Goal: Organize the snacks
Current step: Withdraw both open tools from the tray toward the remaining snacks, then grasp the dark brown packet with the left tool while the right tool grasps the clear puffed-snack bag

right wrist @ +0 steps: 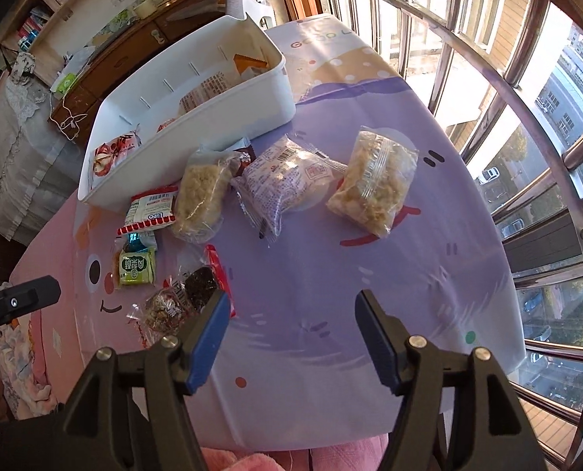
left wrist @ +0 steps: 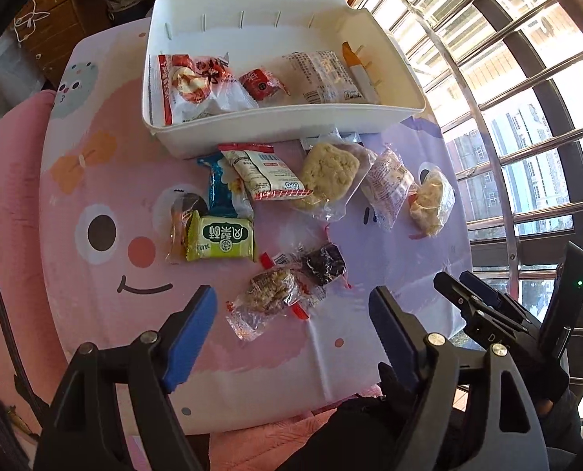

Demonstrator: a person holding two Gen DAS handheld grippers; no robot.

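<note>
A white bin (left wrist: 276,123) (right wrist: 197,125) at the table's far side holds several snack packets, among them a red-and-white one (left wrist: 197,86). Several more packets lie loose in front of it: a green one (left wrist: 221,240) (right wrist: 136,271), a red-white LiPO packet (left wrist: 270,172) (right wrist: 150,212), a pale rice cake (left wrist: 328,174) (right wrist: 201,196), a clear bag of crumbly snack (left wrist: 430,202) (right wrist: 374,184), a dark bar (left wrist: 325,263) (right wrist: 201,284). My left gripper (left wrist: 293,327) is open above a nutty packet (left wrist: 270,294). My right gripper (right wrist: 291,333) is open and empty over the purple cloth.
The table carries a pink and purple cartoon cloth (right wrist: 330,274). Metal window bars (right wrist: 527,90) run along the right side. A wooden cabinet and shelves (right wrist: 107,51) stand behind the bin. The right gripper also shows at the left wrist view's right edge (left wrist: 487,306).
</note>
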